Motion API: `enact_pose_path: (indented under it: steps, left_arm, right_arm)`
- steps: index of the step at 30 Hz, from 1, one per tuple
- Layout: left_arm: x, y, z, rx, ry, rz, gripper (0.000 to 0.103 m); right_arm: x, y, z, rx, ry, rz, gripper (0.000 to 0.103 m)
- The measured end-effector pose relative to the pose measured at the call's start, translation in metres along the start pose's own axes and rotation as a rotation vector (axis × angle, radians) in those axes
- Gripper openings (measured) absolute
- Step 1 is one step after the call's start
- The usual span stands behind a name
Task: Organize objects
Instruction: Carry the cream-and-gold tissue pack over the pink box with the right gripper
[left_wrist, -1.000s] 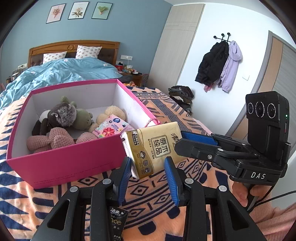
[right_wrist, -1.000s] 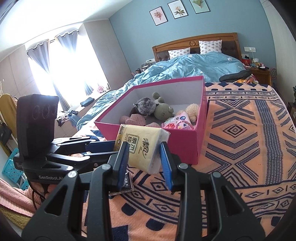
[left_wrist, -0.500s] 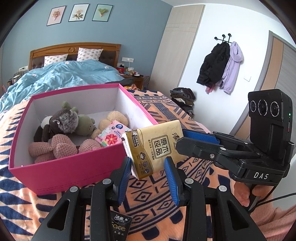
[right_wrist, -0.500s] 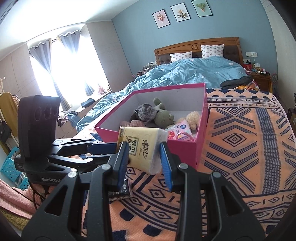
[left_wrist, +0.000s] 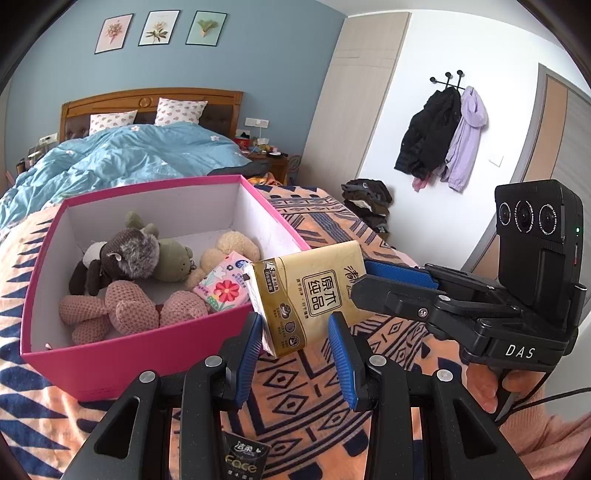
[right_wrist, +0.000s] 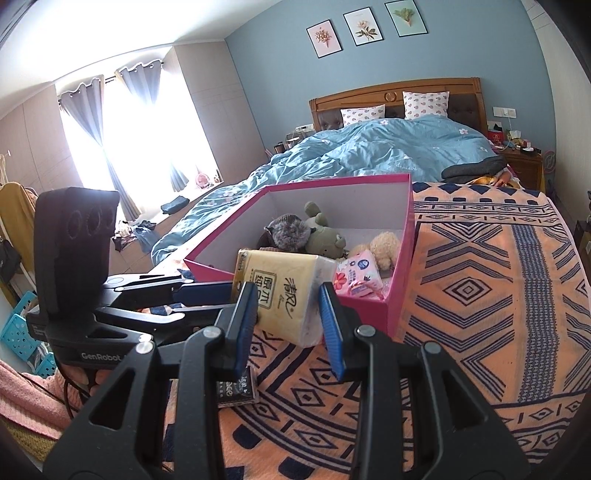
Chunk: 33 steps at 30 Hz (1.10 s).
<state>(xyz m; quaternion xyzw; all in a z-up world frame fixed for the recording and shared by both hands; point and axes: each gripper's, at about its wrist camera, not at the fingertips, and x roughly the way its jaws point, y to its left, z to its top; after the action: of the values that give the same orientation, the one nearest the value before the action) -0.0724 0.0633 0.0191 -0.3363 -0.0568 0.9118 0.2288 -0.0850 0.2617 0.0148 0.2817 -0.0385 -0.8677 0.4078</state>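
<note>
**A lived-in bedroom at home**

This is a bedroom in a home. A bed (right_wrist: 388, 155) with a wooden headboard (right_wrist: 395, 92), two spotted pillows (right_wrist: 424, 103) and a rumpled blue duvet (left_wrist: 122, 162) fills the room. Above the headboard hang three framed flower prints (left_wrist: 159, 29) on a blue wall. Beside the bed, a cluttered nightstand (right_wrist: 524, 158) stands on one side and a curtained window (right_wrist: 133, 136) on the other. Coats (left_wrist: 443, 133) hang from wall hooks off to the nightstand's side, with clothes piled on the floor (left_wrist: 365, 199) below them.
</note>
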Motion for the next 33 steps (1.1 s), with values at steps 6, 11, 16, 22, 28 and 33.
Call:
enact_pose_path:
  steps: [6, 11, 16, 22, 28, 33]
  left_arm:
    - [0.001, 0.0, 0.003, -0.006, -0.001, 0.0, 0.037]
    - [0.003, 0.001, 0.006, -0.01, -0.005, 0.002, 0.037]
    - [0.004, 0.002, 0.01, -0.007, -0.008, 0.008, 0.037]
    - [0.007, 0.003, 0.014, -0.009, -0.011, 0.006, 0.037]
    - [0.007, 0.004, 0.019, -0.004, -0.022, 0.028, 0.037]
    - [0.016, 0.013, 0.026, -0.029, -0.007, 0.027, 0.037]
  right_arm:
    - [0.002, 0.0, 0.003, -0.003, 0.0, 0.001, 0.037]
    - [0.002, 0.0, 0.004, -0.003, -0.001, 0.001, 0.037]
    - [0.003, -0.002, 0.008, -0.002, -0.002, -0.001, 0.037]
    - [0.005, -0.004, 0.018, -0.009, -0.014, 0.002, 0.037]
    - [0.01, -0.007, 0.026, -0.022, -0.017, 0.005, 0.037]
    - [0.017, -0.011, 0.033, -0.021, -0.016, 0.016, 0.037]
